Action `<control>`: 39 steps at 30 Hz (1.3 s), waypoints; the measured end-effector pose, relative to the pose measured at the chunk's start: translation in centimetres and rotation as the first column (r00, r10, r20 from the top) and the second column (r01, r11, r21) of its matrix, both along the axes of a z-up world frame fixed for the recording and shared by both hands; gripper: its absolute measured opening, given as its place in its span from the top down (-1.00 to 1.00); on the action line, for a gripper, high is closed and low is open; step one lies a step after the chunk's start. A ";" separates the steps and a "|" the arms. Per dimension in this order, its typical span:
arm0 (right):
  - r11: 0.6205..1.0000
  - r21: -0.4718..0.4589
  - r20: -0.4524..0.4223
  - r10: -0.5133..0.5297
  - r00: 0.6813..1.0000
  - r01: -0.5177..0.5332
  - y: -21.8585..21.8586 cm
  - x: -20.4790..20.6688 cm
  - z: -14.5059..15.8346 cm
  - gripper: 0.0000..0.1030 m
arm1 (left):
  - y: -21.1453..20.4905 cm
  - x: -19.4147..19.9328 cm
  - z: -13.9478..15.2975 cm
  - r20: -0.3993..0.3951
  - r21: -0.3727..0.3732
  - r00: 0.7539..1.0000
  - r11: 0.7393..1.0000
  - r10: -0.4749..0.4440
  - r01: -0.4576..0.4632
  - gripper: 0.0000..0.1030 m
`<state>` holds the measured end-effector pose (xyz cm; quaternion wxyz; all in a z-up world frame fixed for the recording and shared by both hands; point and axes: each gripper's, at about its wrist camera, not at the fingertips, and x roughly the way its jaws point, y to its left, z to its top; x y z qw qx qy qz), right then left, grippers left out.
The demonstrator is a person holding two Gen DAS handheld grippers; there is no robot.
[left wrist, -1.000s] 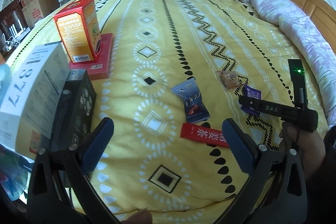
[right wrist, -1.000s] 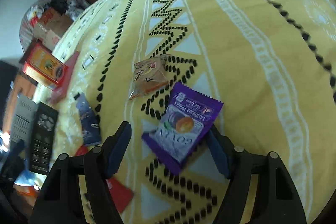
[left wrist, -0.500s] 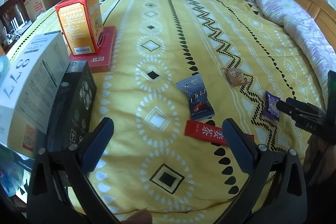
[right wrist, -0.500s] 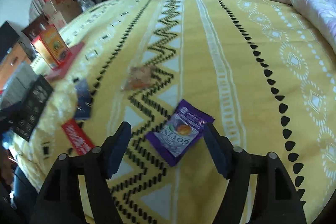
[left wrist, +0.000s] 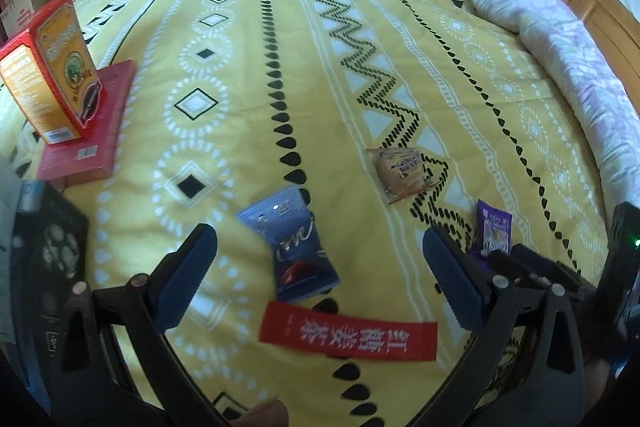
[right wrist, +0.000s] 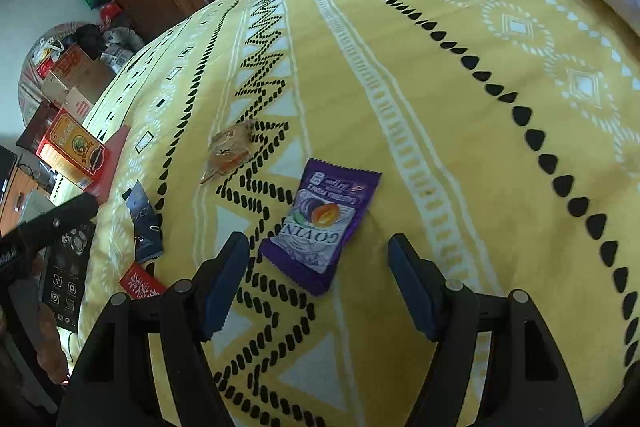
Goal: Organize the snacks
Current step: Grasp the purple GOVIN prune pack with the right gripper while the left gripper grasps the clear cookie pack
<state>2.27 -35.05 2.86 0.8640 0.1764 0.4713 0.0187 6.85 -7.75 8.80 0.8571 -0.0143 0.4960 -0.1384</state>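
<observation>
Several snack packets lie on a yellow patterned bedspread [left wrist: 248, 59]. A blue packet [left wrist: 296, 247] lies between the wide-apart fingers of my left gripper [left wrist: 320, 255], which is open and hovers above it. Just below it lies a red sachet [left wrist: 348, 337]. Further right are a clear-wrapped brown pastry [left wrist: 400, 173] and a purple packet [left wrist: 494, 229]. In the right wrist view the purple packet [right wrist: 320, 223] lies just ahead of my open right gripper [right wrist: 318, 267], with nothing touching its pads. The pastry [right wrist: 230, 149], blue packet [right wrist: 144, 227] and red sachet [right wrist: 140, 283] lie to its left.
An orange box [left wrist: 52, 67] stands on a flat red box [left wrist: 88, 131] at the bed's left edge, with a black box [left wrist: 52, 259] nearer me. A lilac quilt [left wrist: 532, 15] runs along the right side. Cardboard boxes [right wrist: 72, 75] and wooden furniture stand beyond the bed.
My left gripper has moved forward and right, so the blue packet now lies between its fingers. My right gripper has drawn back from the purple packet, which lies flat on the bed.
</observation>
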 end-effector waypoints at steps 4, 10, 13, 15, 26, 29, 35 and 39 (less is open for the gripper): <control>0.994 -0.074 -0.011 0.082 0.997 -0.083 2.2 1.5 -1.0 -0.28 | -1.2 0.2 -0.2 0.001 0.022 1.000 1.000 -0.020 0.020 -1.00; 0.916 -0.183 -0.027 0.358 0.933 -0.356 1.6 1.2 -1.2 0.17 | -1.2 0.7 -0.7 0.003 0.036 0.999 0.999 -0.038 0.038 -1.00; 0.893 -0.296 -0.019 0.349 0.937 -0.339 0.8 0.6 -0.4 -0.33 | -1.7 1.3 -1.3 -0.009 0.030 0.999 0.999 -0.034 0.034 -1.00; 0.945 -0.199 0.025 0.271 0.962 -0.261 -0.5 0.6 0.3 -0.42 | -2.6 1.5 -1.6 -0.009 0.038 0.999 0.998 -0.048 0.048 -1.00; 0.987 -0.150 0.022 0.065 0.998 -0.061 -0.1 2.2 -1.8 -0.19 | -8.3 3.2 -4.3 -0.049 0.052 0.992 0.991 -0.119 0.122 -1.00; 0.985 -0.167 0.047 0.060 0.997 -0.051 -0.1 2.2 -2.0 -0.09 | -9.4 3.9 -5.3 -0.065 0.050 0.991 0.992 -0.115 0.118 -0.97; 0.984 -0.172 0.081 0.061 0.995 -0.047 -0.4 1.7 -2.6 -0.09 | -9.7 4.9 -7.0 -0.091 0.033 0.993 0.996 -0.074 0.078 -0.70; 0.986 -0.158 0.084 0.064 0.994 -0.050 -0.5 1.5 -2.9 -0.15 | -10.0 5.0 -7.0 -0.072 0.048 0.995 0.997 -0.064 0.068 -0.64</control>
